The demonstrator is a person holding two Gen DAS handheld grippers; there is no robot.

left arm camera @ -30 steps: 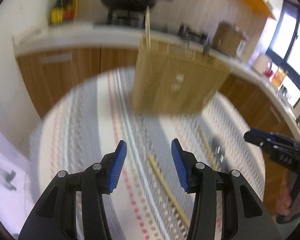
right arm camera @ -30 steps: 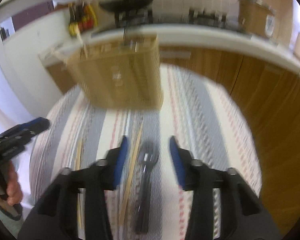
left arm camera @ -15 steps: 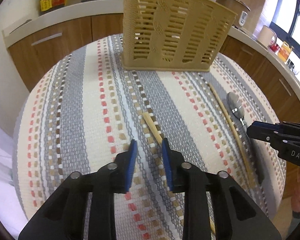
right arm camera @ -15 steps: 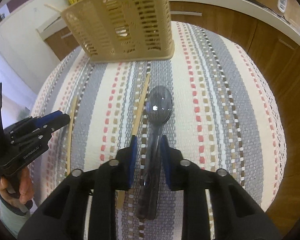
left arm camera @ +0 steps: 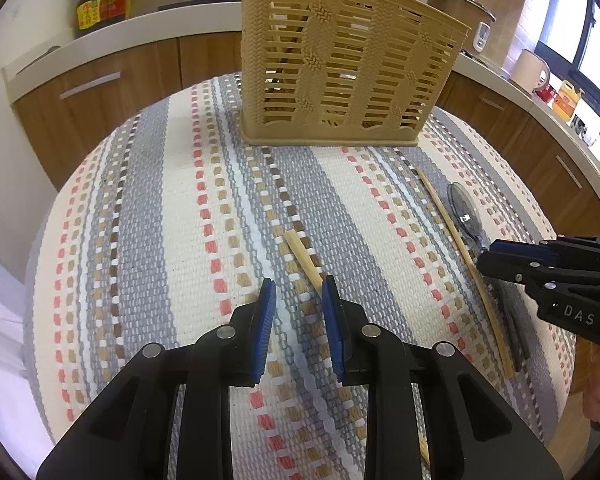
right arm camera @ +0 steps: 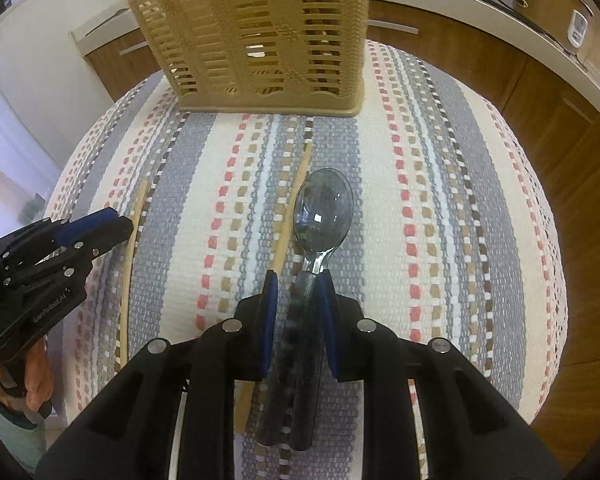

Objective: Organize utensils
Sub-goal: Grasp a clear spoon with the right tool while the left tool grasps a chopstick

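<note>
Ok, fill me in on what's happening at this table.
A person with a gripper in each hand is sorting utensils on a striped cloth. The right gripper has its fingers around the neck of a dark spoon lying on the cloth. The left gripper is lowered over one chopstick, not clamped. Another chopstick lies loose. The beige holder stands behind, already holding utensils.

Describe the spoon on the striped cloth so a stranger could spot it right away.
Start at the tan slotted basket standing at the far side of the striped cloth. In front of it, on the cloth, lies the spoon, its bowl pointing toward the basket and its handle between the jaws of the right gripper. It is dark, glossy and see-through, unlike the pale wooden chopstick beside it.
</note>
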